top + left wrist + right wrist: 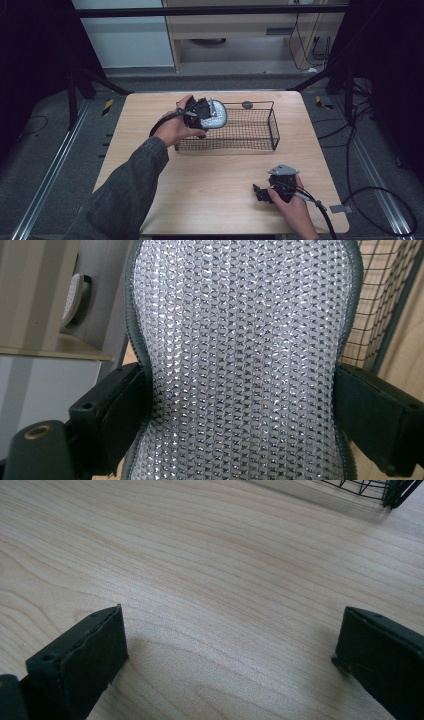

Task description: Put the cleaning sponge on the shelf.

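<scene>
Your left hand-held gripper (206,114) sits at the near-left end of the black wire-mesh basket (250,131), and its two black jaws are clamped on a silvery, sequin-textured oval pad with a dark grey stitched edge (216,114). In the left gripper view the jaws press the narrowed waist of that pad (242,360) from both sides, so the shiny weave spreads out ahead of the jaws and above them. Just past the pad's right edge you see the basket's mesh wall (382,300). From the high view the pad is held over the basket's left end, at about rim height; whether it touches the wire cannot be told. The rest of the basket's floor, to the right of your left hand-held gripper, holds nothing visible. A small dark round thing (247,104) sits at the basket's far rim; what it is cannot be told.

Your right hand-held gripper (259,192) rests low over the light wooden tabletop (200,185), well apart from the basket and nearer to you. In the right gripper view its jaws stand wide apart with bare wood grain (225,605) between them, gripping nothing. A corner of the basket (395,490) lies well ahead of those jaws, to the upper right.
</scene>
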